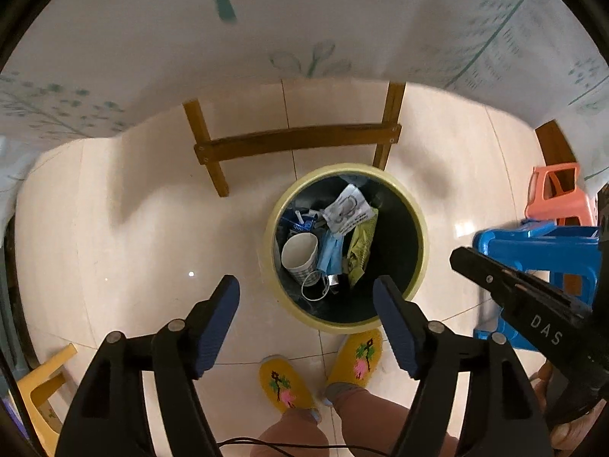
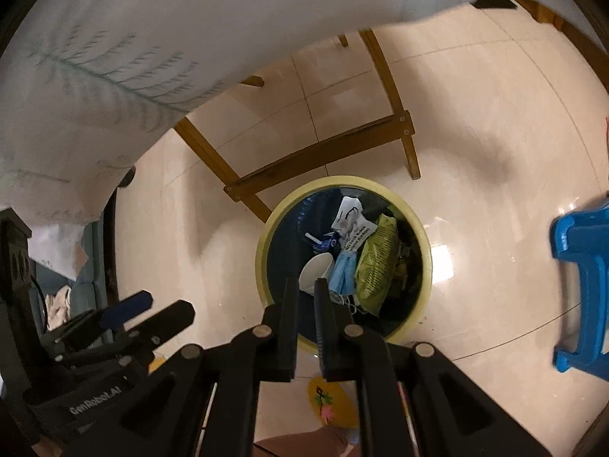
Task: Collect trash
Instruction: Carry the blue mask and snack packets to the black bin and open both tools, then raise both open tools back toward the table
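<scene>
A round bin with a pale yellow rim [image 1: 420, 251] [image 2: 262, 259] stands on the tiled floor below both grippers. In it lie a paper cup [image 1: 300, 252] [image 2: 315, 269], a blue face mask [image 1: 332, 253] [image 2: 342, 272], a green wrapper [image 1: 361, 247] [image 2: 377, 262] and a white printed packet [image 1: 348, 209] [image 2: 352, 224]. My left gripper [image 1: 306, 297] is open and empty above the bin's near edge. My right gripper [image 2: 305, 297] hangs over the bin with its jaws nearly together and nothing between them; it also shows in the left wrist view [image 1: 506, 285].
A wooden table frame [image 1: 297, 139] [image 2: 323, 152] with a white leaf-print cloth [image 1: 266, 30] [image 2: 114, 57] stands just behind the bin. A blue stool [image 1: 533, 243] [image 2: 582, 289] and an orange stool [image 1: 559, 198] are at the right, a yellow stool [image 1: 42, 384] at the left. The person's yellow slippers [image 1: 357, 358] are near the bin.
</scene>
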Demonstrator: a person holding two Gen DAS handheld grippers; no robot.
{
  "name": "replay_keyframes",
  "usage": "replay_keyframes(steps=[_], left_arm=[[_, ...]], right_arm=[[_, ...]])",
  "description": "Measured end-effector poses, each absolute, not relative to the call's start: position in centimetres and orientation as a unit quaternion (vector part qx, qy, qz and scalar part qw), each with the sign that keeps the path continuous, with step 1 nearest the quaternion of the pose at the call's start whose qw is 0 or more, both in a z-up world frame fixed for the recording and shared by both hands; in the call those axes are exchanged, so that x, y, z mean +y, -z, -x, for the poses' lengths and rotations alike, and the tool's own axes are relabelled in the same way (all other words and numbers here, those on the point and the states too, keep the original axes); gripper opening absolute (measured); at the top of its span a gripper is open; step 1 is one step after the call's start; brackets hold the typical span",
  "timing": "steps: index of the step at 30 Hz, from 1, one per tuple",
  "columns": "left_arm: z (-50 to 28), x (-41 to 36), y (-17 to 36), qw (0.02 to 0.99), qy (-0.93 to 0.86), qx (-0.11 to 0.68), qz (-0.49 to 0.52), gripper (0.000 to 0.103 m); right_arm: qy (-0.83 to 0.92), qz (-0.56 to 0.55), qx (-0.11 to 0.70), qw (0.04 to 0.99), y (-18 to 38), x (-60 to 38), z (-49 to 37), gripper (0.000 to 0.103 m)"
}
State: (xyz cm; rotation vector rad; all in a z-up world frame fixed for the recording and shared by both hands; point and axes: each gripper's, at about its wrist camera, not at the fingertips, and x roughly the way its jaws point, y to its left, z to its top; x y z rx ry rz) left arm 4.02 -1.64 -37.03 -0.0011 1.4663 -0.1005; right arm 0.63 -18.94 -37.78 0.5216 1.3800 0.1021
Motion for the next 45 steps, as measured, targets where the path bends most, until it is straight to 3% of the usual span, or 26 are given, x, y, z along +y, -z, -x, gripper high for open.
replay_keyframes(steps=[15,23,45], left_arm=[[-4.1,-1.4,22.9,0.777,0.031,0.629,-0.01,0.083],[-3.2,-1.4,14.5,0.791,0.04,0.61,-0.018,0.098],[-4.9,-1.7,0.0,0.861,0.004,0.507,-0.035,0.099]], right_arm=[[-0.058,-0.225,0.622,0.748,26.7,-19.3,0.0,0.008],[-0.084,-0.208,0.619,0.753,18.9,-19.0,0.1,0.008],[-0.157,-0.106,0.524,0.83,4.3,-19.9,-2.4,0.009]])
